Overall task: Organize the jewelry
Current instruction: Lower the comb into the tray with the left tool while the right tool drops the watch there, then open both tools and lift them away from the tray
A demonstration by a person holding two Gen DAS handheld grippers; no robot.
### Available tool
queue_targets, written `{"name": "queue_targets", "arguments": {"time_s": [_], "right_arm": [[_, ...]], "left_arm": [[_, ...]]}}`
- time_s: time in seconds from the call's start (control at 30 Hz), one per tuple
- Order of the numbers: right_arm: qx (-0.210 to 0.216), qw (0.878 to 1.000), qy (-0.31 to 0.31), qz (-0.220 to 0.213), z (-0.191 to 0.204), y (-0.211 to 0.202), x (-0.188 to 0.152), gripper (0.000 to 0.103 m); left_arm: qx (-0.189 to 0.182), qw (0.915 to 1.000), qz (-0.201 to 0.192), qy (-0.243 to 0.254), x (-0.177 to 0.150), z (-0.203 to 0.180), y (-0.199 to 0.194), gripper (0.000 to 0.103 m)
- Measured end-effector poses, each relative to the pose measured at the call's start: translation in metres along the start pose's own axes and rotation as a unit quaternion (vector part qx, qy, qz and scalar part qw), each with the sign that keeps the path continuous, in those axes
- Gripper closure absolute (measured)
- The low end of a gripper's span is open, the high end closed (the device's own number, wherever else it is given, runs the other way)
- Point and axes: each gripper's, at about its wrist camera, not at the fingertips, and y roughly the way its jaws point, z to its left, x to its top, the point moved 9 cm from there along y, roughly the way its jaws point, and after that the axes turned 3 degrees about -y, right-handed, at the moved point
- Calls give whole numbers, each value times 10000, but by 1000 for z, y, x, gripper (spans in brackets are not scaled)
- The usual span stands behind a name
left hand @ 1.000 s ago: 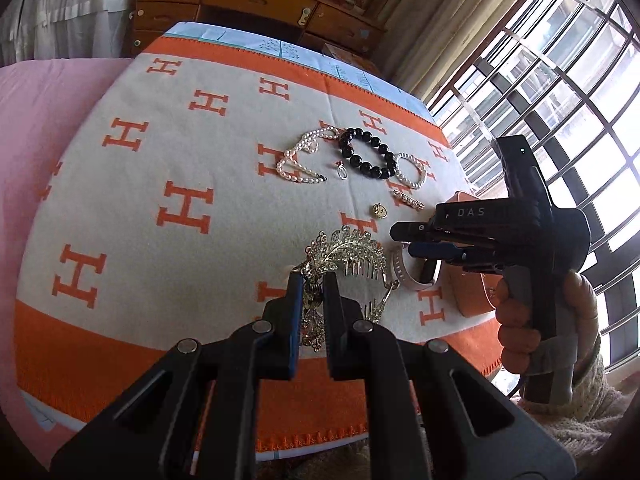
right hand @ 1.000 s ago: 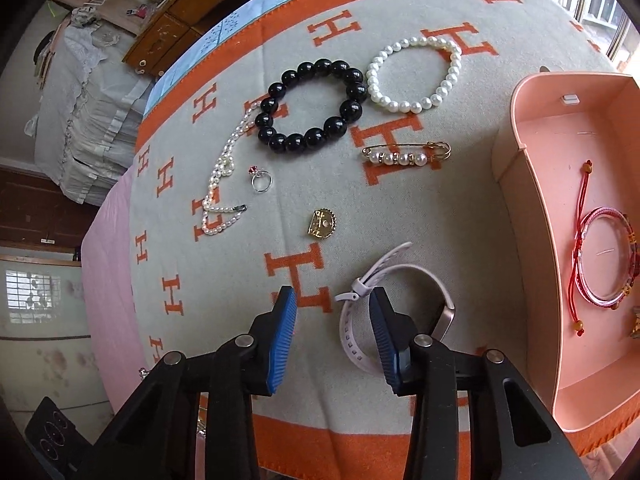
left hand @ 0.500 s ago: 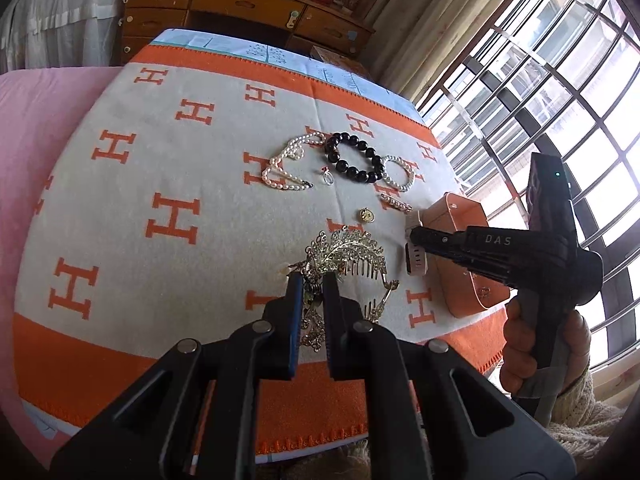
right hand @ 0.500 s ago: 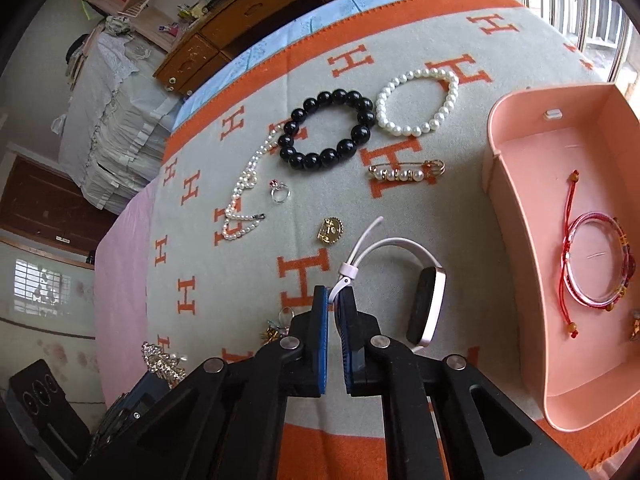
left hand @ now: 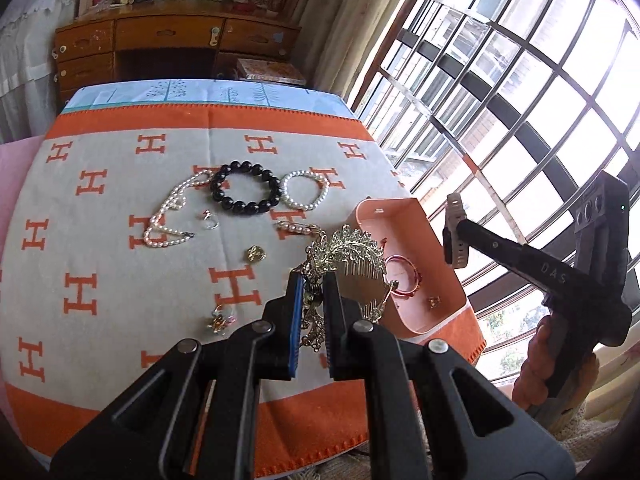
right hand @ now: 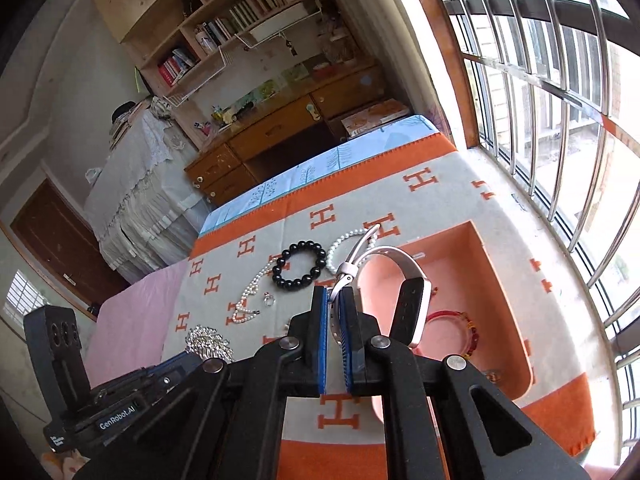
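Watch (right hand: 404,292) lifted over pink box (right hand: 516,320); red bangle (right hand: 452,330) inside.

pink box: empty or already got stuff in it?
Not empty. The pink box has no lid on and holds a red bangle and a small gold piece; watch is clamped above it, not inside.

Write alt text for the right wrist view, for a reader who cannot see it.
The right gripper holds a pale pink smartwatch by its strap above an open pink box containing a red bangle. Beyond, a black bead bracelet and pearl necklace lie on an orange-and-grey blanket.
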Motion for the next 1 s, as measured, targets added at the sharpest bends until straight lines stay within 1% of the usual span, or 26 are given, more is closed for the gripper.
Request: {"name": "queue_targets", "arguments": {"time_s": [0.1,0.2,0.33,0.43,0.57,0.63,0.7,0.73,0.77,0.8,0.83,0.87,0.9,0.97,1.0], "right_arm": [[-89,9996,5,261,-27,0,-14,97],[-173,9985,-47,510,-52,3,-34,97],[-160,9971,-164,724,-72,8,-57,97],[-79,9964,-157,831,-81,15,-68,97],[54,9950,-144,990,-88,33,-78,97],[159,9938,-160,1089,-89,42,-82,97],[223,9927,-263,1158,-85,49,-82,97],[237,9925,-332,1155,-85,50,-82,95],[258,9924,-389,1140,-83,51,-82,92],[258,9926,-433,1108,-82,51,-81,80],[236,9933,-453,1041,-82,51,-79,60],[235,9942,-453,949,-82,48,-76,52],[261,9950,-449,853,-83,46,-74,47],[270,9958,-441,757,-83,41,-68,47],[258,9959,-435,748,-84,41,-66,47]], "left_arm": [[-102,9998,34,195,13,-33,20,96],[-226,9994,115,247,22,-64,45,96],[-240,9988,338,266,26,-92,88,96],[-161,9983,525,192,26,-99,121,96],[-37,9973,723,74,22,-98,159,96],[32,9969,781,44,20,-96,171,96],[-38,9963,856,8,17,-98,177,96],[-65,9959,900,21,15,-98,178,95],[-61,9957,925,57,14,-99,178,93],[-45,9956,931,98,12,-100,175,89],[-25,9956,925,140,11,-100,173,86],[-8,9958,905,171,10,-100,170,75],[-5,9961,868,178,9,-100,165,60],[-11,9971,741,165,8,-97,156,47],[-24,9976,682,144,7,-96,149,47]]}}
